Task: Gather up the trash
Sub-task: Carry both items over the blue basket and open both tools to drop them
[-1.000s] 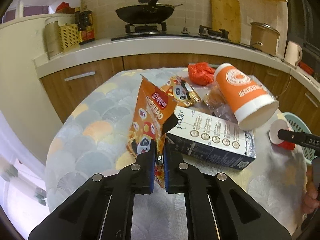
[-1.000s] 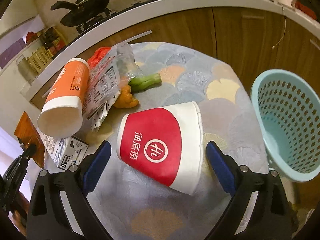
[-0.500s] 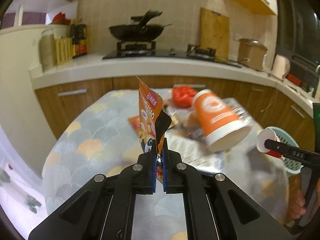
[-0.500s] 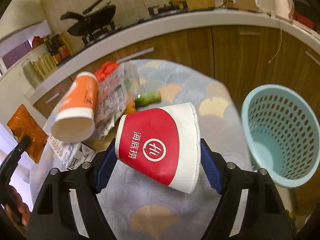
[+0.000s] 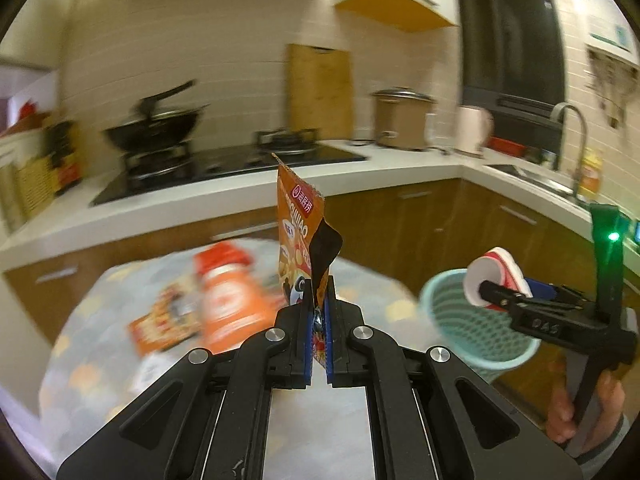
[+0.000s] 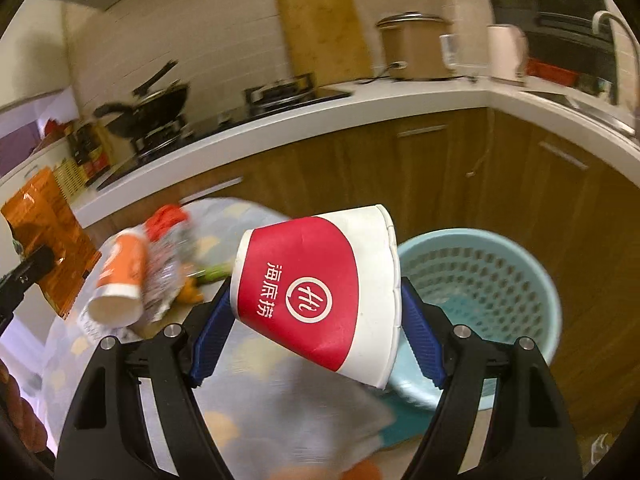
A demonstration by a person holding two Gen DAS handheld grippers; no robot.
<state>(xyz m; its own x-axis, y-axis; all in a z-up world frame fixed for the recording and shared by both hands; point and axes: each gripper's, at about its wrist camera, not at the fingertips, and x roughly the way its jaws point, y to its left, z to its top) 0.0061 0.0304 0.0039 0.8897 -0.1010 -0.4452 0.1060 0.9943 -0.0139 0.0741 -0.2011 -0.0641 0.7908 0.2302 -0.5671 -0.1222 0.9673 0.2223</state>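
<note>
The right gripper fingers hold the red cup, the left gripper fingers pinch the orange wrapper. Bring each fully above the blue basket before releasing.

Both wrist views look forward over the table, sharing the basket

Basket mouth lies open (orange cup clutters table).

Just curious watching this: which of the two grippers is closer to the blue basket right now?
The right. The right gripper, clamping the red paper cup, is beside the light-blue basket. The left gripper, pinching the orange snack wrapper, is over the table, farther off.
</note>
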